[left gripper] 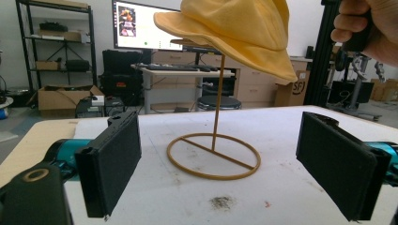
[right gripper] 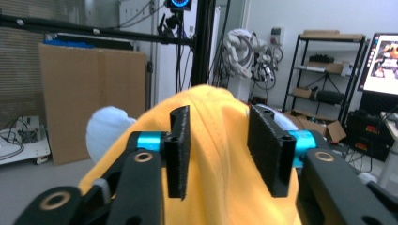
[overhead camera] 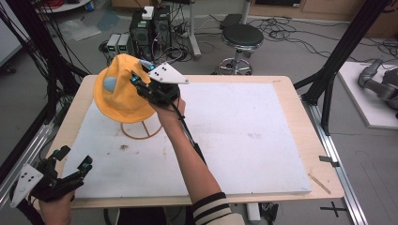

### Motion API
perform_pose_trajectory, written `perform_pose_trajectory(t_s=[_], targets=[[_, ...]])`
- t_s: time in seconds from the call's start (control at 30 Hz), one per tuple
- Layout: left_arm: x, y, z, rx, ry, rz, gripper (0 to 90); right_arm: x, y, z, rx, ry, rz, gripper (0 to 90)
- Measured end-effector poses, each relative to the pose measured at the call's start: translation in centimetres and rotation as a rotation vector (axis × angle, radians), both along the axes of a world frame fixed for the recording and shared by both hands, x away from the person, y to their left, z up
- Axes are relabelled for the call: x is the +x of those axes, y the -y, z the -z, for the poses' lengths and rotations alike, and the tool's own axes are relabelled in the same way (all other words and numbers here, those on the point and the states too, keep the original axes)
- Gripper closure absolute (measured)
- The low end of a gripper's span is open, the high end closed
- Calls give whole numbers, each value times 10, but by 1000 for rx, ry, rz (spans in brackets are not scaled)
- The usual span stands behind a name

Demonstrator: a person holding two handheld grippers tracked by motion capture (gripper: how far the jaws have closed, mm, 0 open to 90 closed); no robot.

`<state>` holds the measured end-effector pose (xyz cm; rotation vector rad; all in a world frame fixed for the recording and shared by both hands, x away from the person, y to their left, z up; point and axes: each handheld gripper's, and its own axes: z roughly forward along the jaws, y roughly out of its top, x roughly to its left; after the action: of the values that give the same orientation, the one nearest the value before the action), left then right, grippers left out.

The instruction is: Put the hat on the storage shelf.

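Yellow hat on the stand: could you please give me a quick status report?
Right gripper open, jaws either side of a fold of the yellow hat. Left gripper open, idle at the table's near corner. Hat draped on the wire stand. Nothing in the way.

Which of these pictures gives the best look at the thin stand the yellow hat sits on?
The left gripper view: it shows the stand from the side, with its upright rod, ring base and crossbar under the hat. The high view shows part of the ring below the hat. In the right gripper view, the hat's cloth covers it.
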<state>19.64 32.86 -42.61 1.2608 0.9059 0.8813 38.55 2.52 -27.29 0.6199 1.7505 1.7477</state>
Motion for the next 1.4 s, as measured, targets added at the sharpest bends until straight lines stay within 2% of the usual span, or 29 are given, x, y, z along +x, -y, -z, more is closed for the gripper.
perform_pose_trajectory(t_s=[0.1, 0.17, 0.33, 0.47, 0.5, 0.53, 0.57, 0.63, 0.7, 0.73, 0.77, 0.8, 0.87, 0.9, 0.97, 1.03, 1.07, 1.1, 1.13, 1.23, 1.27, 1.3, 1.4], targets=[[0, 0, 0, -4, 2, 0, 147, -3, 3, -3, 13, 22, 9, 509], [0, -1, 0, -1, 1, 0, 147, -6, 8, -7, 32, 48, 34, 402], [0, -2, 1, -5, 2, 1, 147, -12, 24, -15, 45, 82, 69, 313], [2, -1, 1, -7, 0, 7, 143, -18, 52, -24, 43, 128, 126, 240], [2, 0, 1, -10, 1, 8, 143, -21, 68, -28, 50, 131, 149, 217], [2, 1, 1, -5, 1, 12, 143, -21, 68, -28, 50, 131, 149, 217], [2, 2, 1, -6, 3, 13, 142, -26, 85, -31, 53, 143, 172, 194], [2, 3, 1, -2, -2, 15, 142, -28, 92, -32, 51, 148, 177, 185], [3, 4, 1, -1, -6, 14, 137, -35, 117, -31, 19, 134, 191, 126], [3, 4, 2, 2, -9, 15, 137, -35, 117, -31, 19, 134, 191, 126], [4, 5, 2, 0, -10, 15, 133, -39, 132, -31, -1, 123, 198, 121], [4, 6, 2, 0, -9, 15, 133, -39, 132, -31, -1, 123, 198, 121], [5, 6, 2, 7, -9, 17, 127, -44, 147, -31, -6, 127, 212, 120], [5, 6, 2, 1, -10, 17, 123, -50, 162, -31, -6, 130, 221, 118], [7, 7, 2, 4, -13, 18, 121, -52, 167, -31, -7, 134, 227, 118], [7, 9, 2, 0, -12, 19, 114, -61, 188, -31, -22, 137, 246, 118], [8, 9, 1, 6, -14, 23, 114, -61, 188, -31, -22, 137, 246, 118], [8, 10, 1, 7, -14, 24, 114, -66, 200, -29, -26, 136, 255, 118], [9, 11, 1, 5, -13, 26, 114, -66, 200, -29, -26, 136, 255, 118], [11, 16, 1, 10, -15, 32, 114, -74, 224, -24, -18, 114, 270, 118], [11, 16, 1, 10, -15, 32, 113, -74, 224, -24, -18, 114, 270, 118], [12, 17, 1, 13, -17, 34, 113, -77, 235, -22, -12, 110, 282, 118], [14, 19, 1, 16, -18, 37, 113, -80, 245, -20, -1, 106, 289, 118]])
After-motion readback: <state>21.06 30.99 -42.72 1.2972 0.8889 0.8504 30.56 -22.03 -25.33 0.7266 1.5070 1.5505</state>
